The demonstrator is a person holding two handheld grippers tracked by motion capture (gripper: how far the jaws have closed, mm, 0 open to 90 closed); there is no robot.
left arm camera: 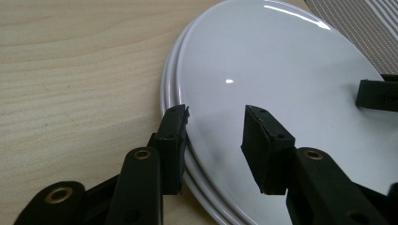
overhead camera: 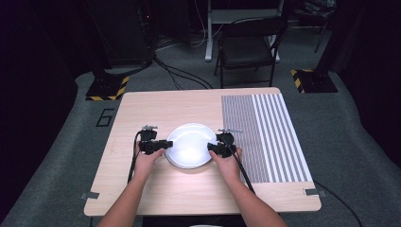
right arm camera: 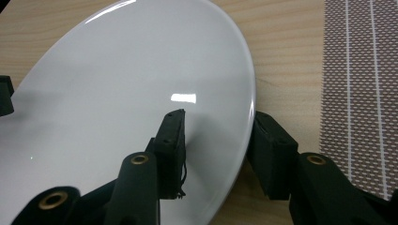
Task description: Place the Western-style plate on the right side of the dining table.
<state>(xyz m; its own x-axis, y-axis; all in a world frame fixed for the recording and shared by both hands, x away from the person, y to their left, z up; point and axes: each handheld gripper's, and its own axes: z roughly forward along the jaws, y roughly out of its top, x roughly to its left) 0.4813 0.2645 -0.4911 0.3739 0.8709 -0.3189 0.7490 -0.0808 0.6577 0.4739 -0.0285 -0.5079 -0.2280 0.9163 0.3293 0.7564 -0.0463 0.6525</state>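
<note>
Grasp step: left tool and right tool straddle the top plate rim, not visibly pinching. Next I squeeze, lift level off the stack.

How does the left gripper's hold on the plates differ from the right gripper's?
The left gripper straddles the rim of the plates on the stack's left side, the right gripper on its right side. Two stacked rims show by the left gripper; by the right gripper I can make out just one. The right gripper sits close to the striped mat; the left has bare table beside it. Both keep one finger above the rim and one outside it.
</note>
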